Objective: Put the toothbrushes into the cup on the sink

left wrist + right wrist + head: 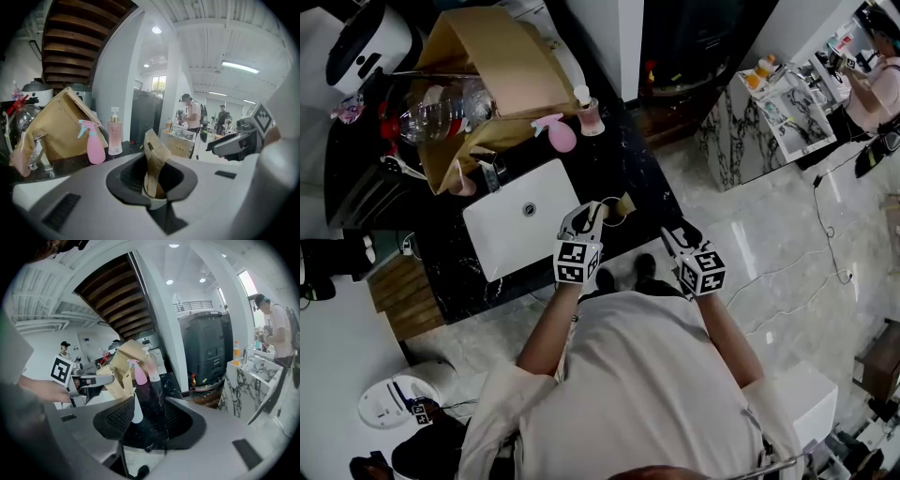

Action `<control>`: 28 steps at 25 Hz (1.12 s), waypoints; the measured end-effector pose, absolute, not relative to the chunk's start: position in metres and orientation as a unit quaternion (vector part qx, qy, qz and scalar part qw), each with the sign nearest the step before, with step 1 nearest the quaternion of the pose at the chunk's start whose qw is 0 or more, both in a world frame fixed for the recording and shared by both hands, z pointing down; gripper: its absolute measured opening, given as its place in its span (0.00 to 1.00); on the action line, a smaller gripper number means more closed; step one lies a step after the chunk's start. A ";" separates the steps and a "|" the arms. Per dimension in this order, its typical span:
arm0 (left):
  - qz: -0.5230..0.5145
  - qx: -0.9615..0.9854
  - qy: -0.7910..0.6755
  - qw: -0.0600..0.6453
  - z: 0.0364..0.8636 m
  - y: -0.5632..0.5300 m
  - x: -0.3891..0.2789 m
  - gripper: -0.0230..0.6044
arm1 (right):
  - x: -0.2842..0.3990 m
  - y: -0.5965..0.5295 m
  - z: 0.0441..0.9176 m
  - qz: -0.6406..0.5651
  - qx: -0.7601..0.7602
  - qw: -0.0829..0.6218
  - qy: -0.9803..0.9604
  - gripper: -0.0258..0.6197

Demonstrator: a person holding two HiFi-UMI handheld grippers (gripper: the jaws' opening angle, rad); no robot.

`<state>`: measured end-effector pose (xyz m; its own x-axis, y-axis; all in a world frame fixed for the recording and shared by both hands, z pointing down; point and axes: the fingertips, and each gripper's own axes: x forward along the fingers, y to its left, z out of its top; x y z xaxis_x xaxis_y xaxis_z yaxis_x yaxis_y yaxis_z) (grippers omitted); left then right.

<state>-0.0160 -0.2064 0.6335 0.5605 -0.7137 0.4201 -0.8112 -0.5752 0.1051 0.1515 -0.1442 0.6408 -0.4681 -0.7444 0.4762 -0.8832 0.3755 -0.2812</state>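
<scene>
My left gripper [598, 214] is shut on a brown paper toothbrush packet [619, 204] and holds it over the counter's front edge, just right of the white sink [502, 239]. In the left gripper view the packet [154, 157] stands upright between the pads, with a white end at the bottom. My right gripper [673, 234] stands open close to the right of it. In the right gripper view the packet [123, 373] hangs from the left gripper [101, 379], and its white handle [136, 412] reaches down beside my right gripper's [145, 420] left jaw. A pale pink cup [466, 185] stands by the tap.
The black counter [628, 159] carries a tipped cardboard box [492, 70], a clear plastic bottle [441, 112], a pink spray bottle [558, 133] and a pink pump bottle [589, 112]. A person [872, 84] stands at a marble counter [769, 122] far right. Cables lie on the floor.
</scene>
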 end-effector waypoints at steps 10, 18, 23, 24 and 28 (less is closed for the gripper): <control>0.186 0.865 -0.442 0.151 0.657 -0.207 -0.013 0.18 | 0.157 -0.139 0.642 0.257 0.498 0.141 -0.816 0.37; 0.201 0.857 -0.442 0.170 0.673 -0.204 -0.013 0.41 | 0.156 -0.139 0.642 0.254 0.494 0.141 -0.820 0.37; 0.196 0.858 -0.443 0.173 0.671 -0.196 -0.014 0.42 | 0.154 -0.137 0.640 0.251 0.489 0.141 -0.823 0.37; 0.194 0.858 -0.444 0.173 0.669 -0.195 -0.015 0.42 | 0.154 -0.137 0.639 0.249 0.488 0.141 -0.825 0.37; 0.181 0.858 -0.450 0.169 0.653 -0.191 -0.019 0.42 | 0.153 -0.139 0.631 0.240 0.484 0.138 -0.830 0.37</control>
